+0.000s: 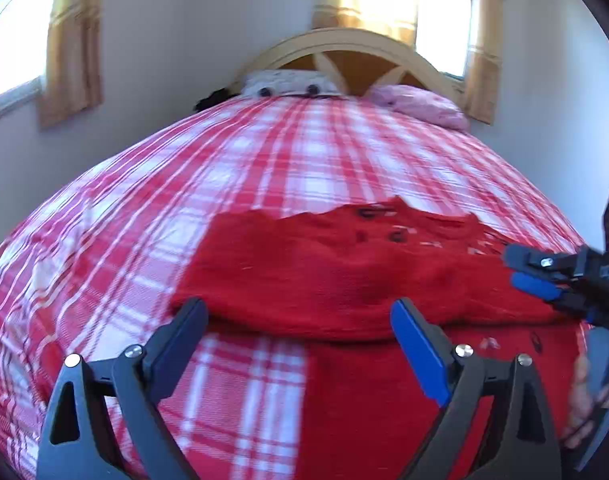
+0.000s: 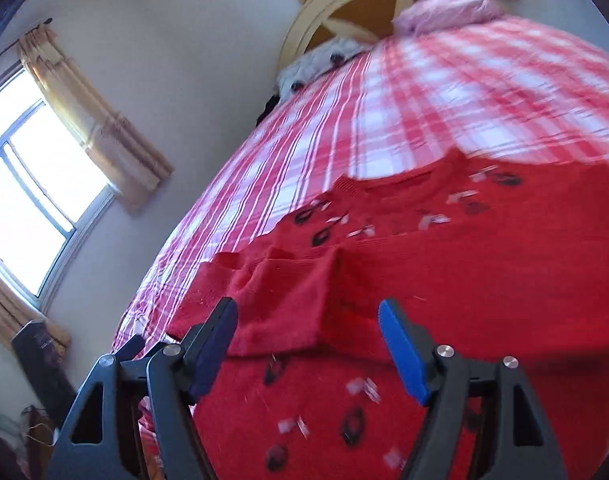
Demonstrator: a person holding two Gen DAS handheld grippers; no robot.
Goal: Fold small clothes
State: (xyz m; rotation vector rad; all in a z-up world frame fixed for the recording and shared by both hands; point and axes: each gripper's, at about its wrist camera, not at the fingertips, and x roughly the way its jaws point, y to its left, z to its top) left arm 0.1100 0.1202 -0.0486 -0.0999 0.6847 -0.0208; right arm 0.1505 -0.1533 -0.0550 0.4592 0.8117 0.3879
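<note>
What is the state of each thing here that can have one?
Sweater: lying on the bed, one part folded over the body.
Left tongs: open, nothing between the pads.
Right tongs: open, holding nothing.
Blanket: spread flat over the bed.
Curtains: drawn aside from the windows.

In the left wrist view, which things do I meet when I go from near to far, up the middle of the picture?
Left tongs → red sweater → checked bedspread → white stuffed toy → wooden headboard → window.
</note>
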